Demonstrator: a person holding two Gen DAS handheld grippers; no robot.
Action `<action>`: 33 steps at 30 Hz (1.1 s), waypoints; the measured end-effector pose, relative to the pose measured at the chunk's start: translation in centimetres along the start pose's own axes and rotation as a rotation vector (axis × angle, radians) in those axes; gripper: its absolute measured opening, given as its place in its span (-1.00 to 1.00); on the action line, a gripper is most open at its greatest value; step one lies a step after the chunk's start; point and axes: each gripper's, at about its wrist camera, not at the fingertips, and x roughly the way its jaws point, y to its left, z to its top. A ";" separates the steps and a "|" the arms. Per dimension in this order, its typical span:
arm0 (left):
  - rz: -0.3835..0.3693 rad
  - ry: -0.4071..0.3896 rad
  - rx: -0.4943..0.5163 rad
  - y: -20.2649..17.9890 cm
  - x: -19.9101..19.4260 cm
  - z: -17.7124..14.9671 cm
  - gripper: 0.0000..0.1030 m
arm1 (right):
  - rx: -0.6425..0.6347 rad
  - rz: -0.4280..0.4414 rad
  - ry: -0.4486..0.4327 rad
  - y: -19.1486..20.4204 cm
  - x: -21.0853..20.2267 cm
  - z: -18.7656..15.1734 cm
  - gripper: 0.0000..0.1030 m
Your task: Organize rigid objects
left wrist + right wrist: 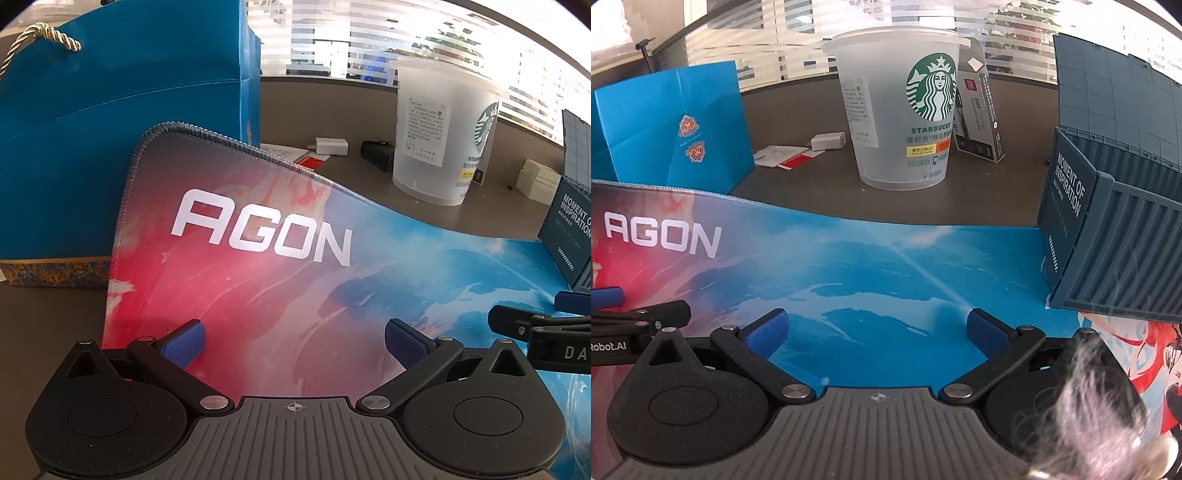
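Blurred grey fuzz (1082,402) covers the lower right of the right wrist view, cannot tell what it is; the teal crate (1115,236) is cut off at the right edge in both views, and the blue gift bag (122,147) runs off the left edge of the left wrist view. Small print on the cup label is unreadable. Left gripper (293,341) sits low over the mouse pad (258,258), level, fingers spread wide with nothing between the blue pads (186,341). Right gripper (877,330) is in the same pose, fingers wide apart and holding nothing, just beside the left one (each gripper's tip pokes into the other's view from the side). Starbucks cup (905,118) stands upright on the brown table (812,177), straight ahead of the right fingers and past the pad's far edge; from the left fingers it is ahead and to the right. Cup is frosted translucent plastic with a green logo, white sticker and flared rim. A dark boxed item (979,122) leans just behind the cup on its right. The crate is to the right of the right fingers, resting on the pad. White charger (827,142) and papers (779,155) lie ahead-left of the right fingers, between bag and cup. The pad's left end curls up against the bag, AGON lettering showing.
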 end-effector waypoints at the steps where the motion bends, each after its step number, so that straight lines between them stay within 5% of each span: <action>1: 0.001 0.001 0.001 0.0 0.0 0.0 1.00 | -0.004 -0.005 0.002 0.1 0.1 0.0 1.00; 33: 0.027 0.011 0.030 -0.4 0.4 0.1 1.00 | -0.030 -0.035 0.014 0.7 0.5 0.2 1.00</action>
